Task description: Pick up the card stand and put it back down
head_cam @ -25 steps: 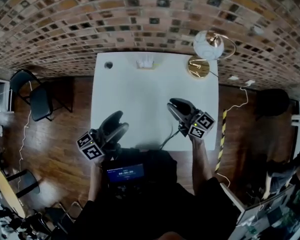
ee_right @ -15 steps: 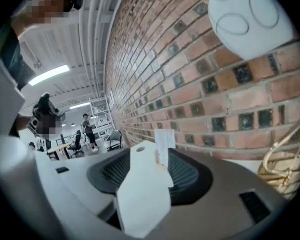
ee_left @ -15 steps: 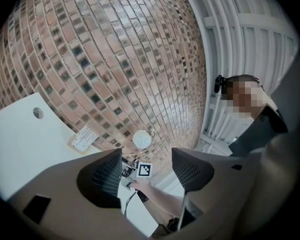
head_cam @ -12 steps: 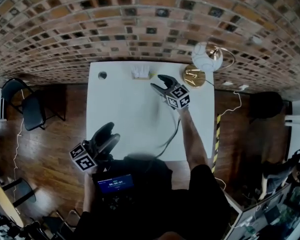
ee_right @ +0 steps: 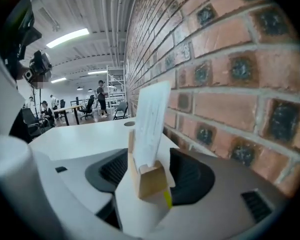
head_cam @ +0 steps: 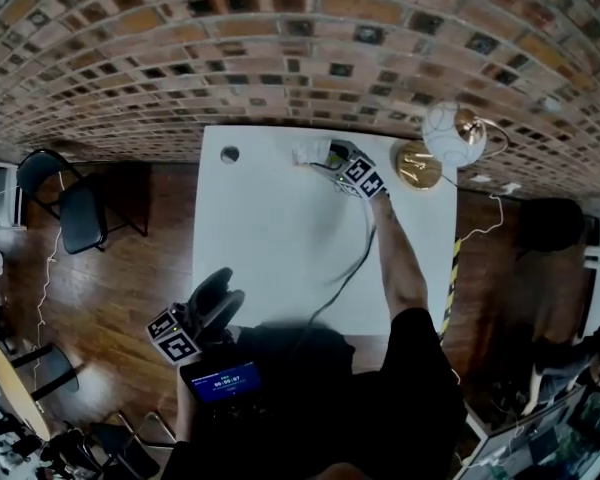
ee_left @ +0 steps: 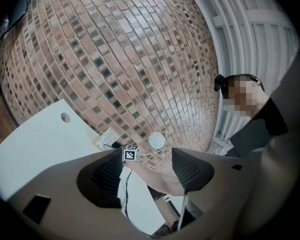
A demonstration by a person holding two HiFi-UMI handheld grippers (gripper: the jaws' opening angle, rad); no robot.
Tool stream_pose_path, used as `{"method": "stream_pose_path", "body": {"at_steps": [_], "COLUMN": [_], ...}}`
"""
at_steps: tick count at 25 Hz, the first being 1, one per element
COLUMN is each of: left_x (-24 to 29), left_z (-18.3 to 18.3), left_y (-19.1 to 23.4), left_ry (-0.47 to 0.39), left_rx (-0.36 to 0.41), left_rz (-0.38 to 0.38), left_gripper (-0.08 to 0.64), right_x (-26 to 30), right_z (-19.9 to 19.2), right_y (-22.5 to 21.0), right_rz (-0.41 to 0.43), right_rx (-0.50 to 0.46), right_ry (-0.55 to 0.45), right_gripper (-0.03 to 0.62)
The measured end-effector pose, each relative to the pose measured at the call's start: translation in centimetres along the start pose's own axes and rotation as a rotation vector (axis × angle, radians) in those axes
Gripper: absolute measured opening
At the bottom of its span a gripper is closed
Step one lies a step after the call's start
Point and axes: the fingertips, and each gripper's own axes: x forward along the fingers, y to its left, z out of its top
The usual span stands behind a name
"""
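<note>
The card stand (ee_right: 149, 178), a small wooden block with an upright white card (ee_right: 151, 119) in it, stands at the far edge of the white table (head_cam: 270, 238) against the brick wall. It also shows in the head view as the card stand (head_cam: 310, 152). My right gripper (head_cam: 332, 160) reaches around it. Its jaws have just been opening, and the stand sits between them with a gap to each of the pads (ee_right: 192, 176). My left gripper (head_cam: 223, 293) hangs open and empty off the table's near left corner. In its own view the left gripper (ee_left: 147, 171) holds nothing.
A lamp with a white globe (head_cam: 450, 133) and a brass base (head_cam: 418, 164) stands at the table's far right corner. A round hole (head_cam: 229, 154) is at the far left. A dark cable (head_cam: 345, 278) crosses the tabletop. A black chair (head_cam: 75, 203) stands left of the table.
My right gripper has travelled from the table's near edge to the far edge and now surrounds the card stand. The left gripper has drifted back off the near left corner.
</note>
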Motion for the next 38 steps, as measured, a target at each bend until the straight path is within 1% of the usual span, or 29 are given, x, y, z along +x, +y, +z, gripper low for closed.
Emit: {"method": "stream_pose_path", "body": {"at_steps": [3,4,5,6,7,9,10,12,13,15,16,18,26,28,30,32,36,38], "left_x": [-0.1,-0.1,-0.1,-0.1,-0.1,0.0,0.0,0.1,0.1,0.3,0.4,0.7,1.9,2.5,3.1,3.8,5.2,5.9], "left_z": [0.5,0.6,0.6,0.5,0.5,0.5,0.5,0.5,0.5,0.5,0.5,0.6,0.1,-0.1,-0.3,-0.4,-0.6,-1.0], "left_y": [0.6,0.7,0.7,0.7,0.7,0.8,0.9,0.9,0.9,0.9,0.8,0.5,-0.2,-0.7,-1.3,-1.9,-3.1,-3.6], "left_ry": [-0.007,-0.007,-0.007,-0.006,-0.005,-0.002,0.000,0.000,0.000,0.003,0.005,0.008,0.029,0.041,0.052,0.060,0.070,0.075], "left_rx": [-0.005,-0.006,-0.006,-0.006,-0.007,-0.007,-0.008,-0.009,-0.009,-0.007,-0.004,0.003,0.014,0.019,0.026,0.034,0.047,0.049], "left_rz": [0.010,0.012,0.012,0.012,0.012,0.013,0.014,0.015,0.014,0.012,0.010,0.004,-0.023,-0.043,-0.064,-0.087,-0.134,-0.153], "left_gripper": [0.298,0.298,0.298,0.298,0.298,0.298,0.298,0.298,0.298,0.298,0.298,0.298,0.298,0.298,0.298,0.298,0.298,0.298], "right_x": [1.8,2.4,2.9,3.2,3.5,3.9,4.2,4.6,4.7,4.6,4.6,4.1,0.4,-1.2,-3.2,-5.6,-11.0,-13.8], "right_z": [-0.7,-0.9,-1.0,-1.0,-0.9,-0.7,-0.6,-0.7,-0.9,-1.1,-1.1,-1.0,0.4,1.4,3.2,5.8,11.4,14.0], "right_y": [0.5,0.6,0.8,1.0,1.1,1.2,1.1,1.1,1.2,1.5,1.8,2.3,3.5,3.6,4.0,4.3,5.2,5.7], "right_rz": [0.041,0.045,0.050,0.058,0.065,0.057,0.046,0.034,0.036,0.048,0.054,0.062,0.044,0.037,0.036,0.042,0.060,0.064], "right_rx": [-0.056,-0.074,-0.084,-0.086,-0.083,-0.082,-0.088,-0.111,-0.127,-0.156,-0.163,-0.151,0.012,0.032,0.027,0.002,-0.079,-0.099], "right_ry": [0.053,0.063,0.069,0.071,0.070,0.065,0.065,0.077,0.086,0.096,0.095,0.077,-0.090,-0.131,-0.167,-0.200,-0.256,-0.280], "right_gripper": [0.285,0.260,0.204,0.172,0.158,0.167,0.183,0.192,0.190,0.161,0.156,0.152,0.149,0.149,0.149,0.149,0.149,0.149]}}
